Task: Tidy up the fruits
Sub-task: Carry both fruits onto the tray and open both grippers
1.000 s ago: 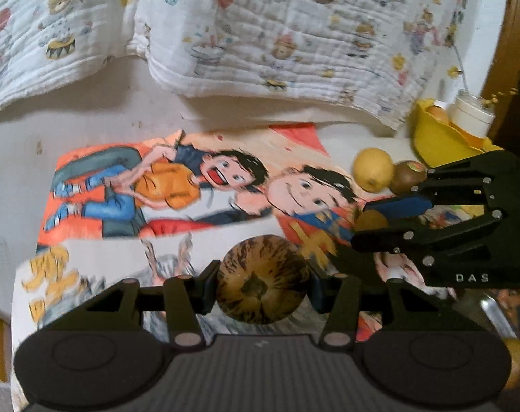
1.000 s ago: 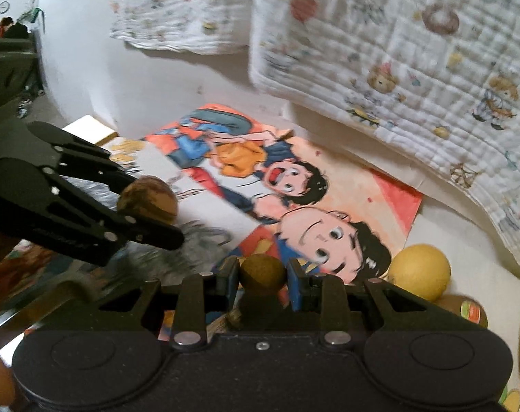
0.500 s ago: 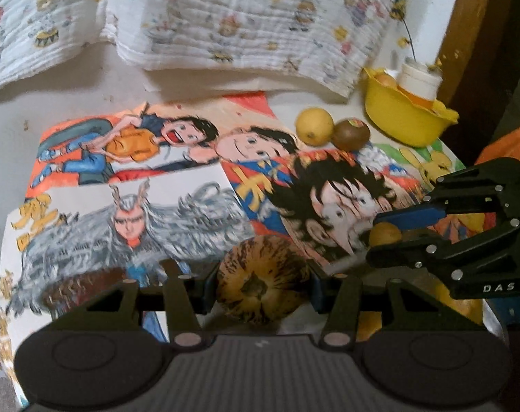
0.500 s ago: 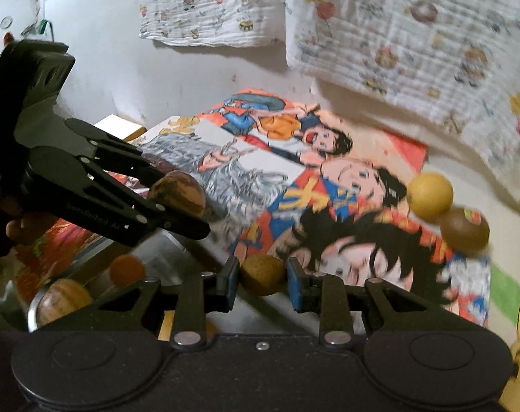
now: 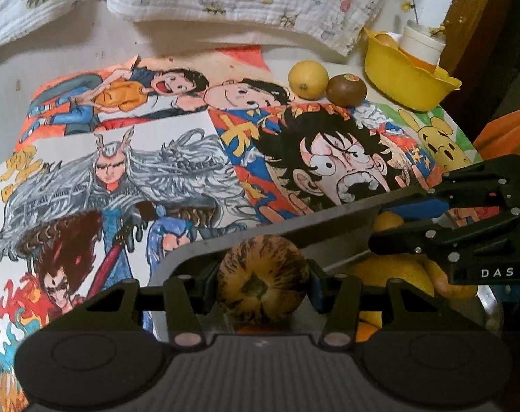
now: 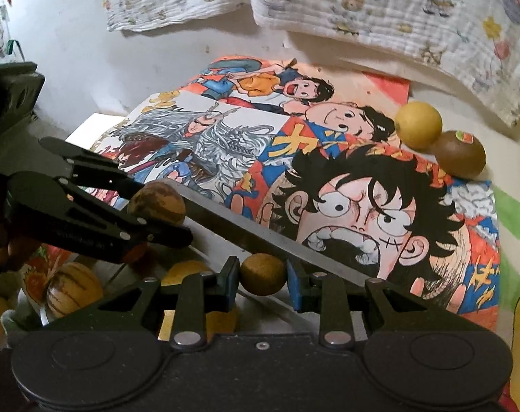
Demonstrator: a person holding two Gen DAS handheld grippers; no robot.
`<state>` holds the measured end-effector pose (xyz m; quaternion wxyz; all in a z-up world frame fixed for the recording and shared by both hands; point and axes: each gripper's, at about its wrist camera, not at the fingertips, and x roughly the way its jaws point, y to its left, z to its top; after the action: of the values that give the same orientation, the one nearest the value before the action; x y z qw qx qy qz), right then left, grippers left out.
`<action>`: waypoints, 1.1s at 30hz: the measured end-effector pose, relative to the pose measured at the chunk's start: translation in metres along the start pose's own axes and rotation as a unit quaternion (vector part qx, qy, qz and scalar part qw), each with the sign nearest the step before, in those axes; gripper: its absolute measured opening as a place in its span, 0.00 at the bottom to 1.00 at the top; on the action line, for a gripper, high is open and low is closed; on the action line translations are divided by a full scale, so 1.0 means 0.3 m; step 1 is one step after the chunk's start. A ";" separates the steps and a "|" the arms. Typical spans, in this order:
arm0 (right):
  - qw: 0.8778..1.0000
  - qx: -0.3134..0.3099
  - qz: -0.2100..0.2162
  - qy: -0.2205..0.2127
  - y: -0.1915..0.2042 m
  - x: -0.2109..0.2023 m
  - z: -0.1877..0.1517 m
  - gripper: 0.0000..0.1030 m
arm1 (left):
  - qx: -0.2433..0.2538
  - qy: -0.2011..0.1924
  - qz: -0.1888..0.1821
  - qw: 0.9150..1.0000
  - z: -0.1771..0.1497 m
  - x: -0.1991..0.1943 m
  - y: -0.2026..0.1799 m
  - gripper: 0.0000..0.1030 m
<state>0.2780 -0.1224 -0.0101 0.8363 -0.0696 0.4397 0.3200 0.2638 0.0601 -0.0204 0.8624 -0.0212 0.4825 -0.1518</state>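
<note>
Both tongs have carried their fruit over a metal tray (image 5: 328, 219) since a second ago: left tongs (image 5: 262, 283) clamp a striped fruit (image 5: 262, 283), right tongs (image 6: 262, 274) pinch a small brown fruit (image 6: 262, 274). A lemon (image 5: 308, 79) and kiwi (image 5: 346, 90) lie on the desk.

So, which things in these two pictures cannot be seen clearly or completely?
- Metal tray: near part hidden in both views by the gripper bodies; its fruit count is unclear.
- Yellow bowl contents: left view, hidden behind its wall and a white cup.
- Kiwi sticker: too small to read.
- Left gripper far finger: right view, behind the mottled fruit.
</note>
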 end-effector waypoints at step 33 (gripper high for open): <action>0.999 0.038 -0.011 0.016 -0.035 0.019 -0.005 0.50 | -0.022 0.014 0.011 1.000 0.005 -0.015 0.010 0.70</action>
<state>0.2855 -0.1284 -0.0172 0.8347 -0.0476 0.4642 0.2926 0.2635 0.0642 -0.0164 0.8563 -0.0327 0.4984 -0.1315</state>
